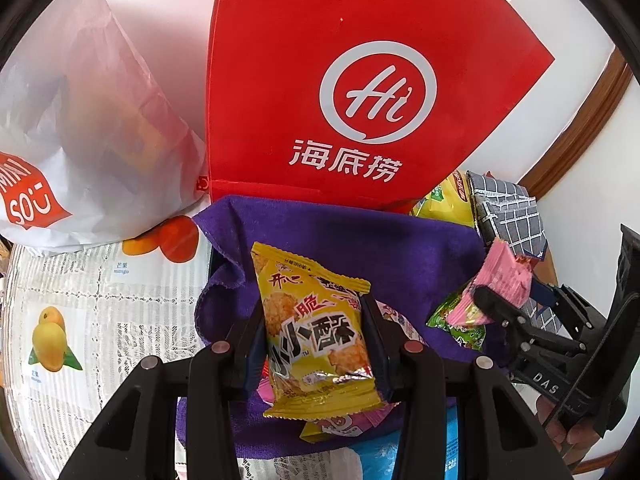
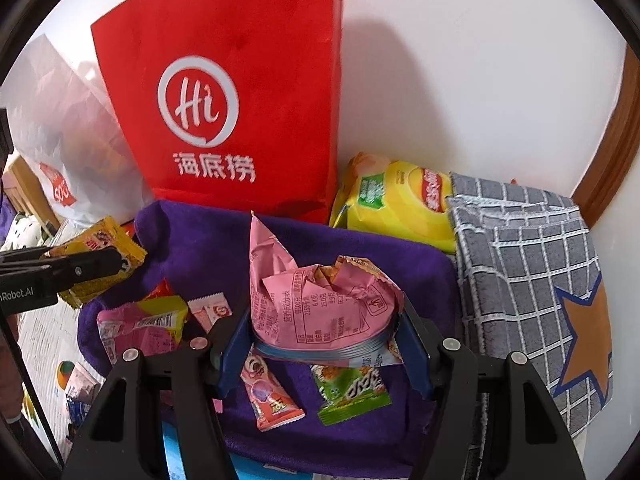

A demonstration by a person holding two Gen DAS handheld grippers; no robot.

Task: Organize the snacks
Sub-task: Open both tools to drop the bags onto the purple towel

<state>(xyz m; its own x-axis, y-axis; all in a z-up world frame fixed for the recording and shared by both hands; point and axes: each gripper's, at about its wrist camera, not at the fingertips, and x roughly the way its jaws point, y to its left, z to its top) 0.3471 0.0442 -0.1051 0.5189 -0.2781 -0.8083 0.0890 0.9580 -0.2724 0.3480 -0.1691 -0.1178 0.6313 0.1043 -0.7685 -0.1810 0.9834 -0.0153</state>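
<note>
Presently we find the left claw clamped on a yellow snack packet and the right claw clamped on a pink wrapper, both above the purple towel. Several packets lie on that towel unsorted; we judge most work remains.

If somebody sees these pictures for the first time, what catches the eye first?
A big red bag stands at the back, against the wall. In front of it lies a purple towel strewn with snacks. Above the towel, the left gripper pinches a yellow packet and the right gripper a pink packet.
</note>
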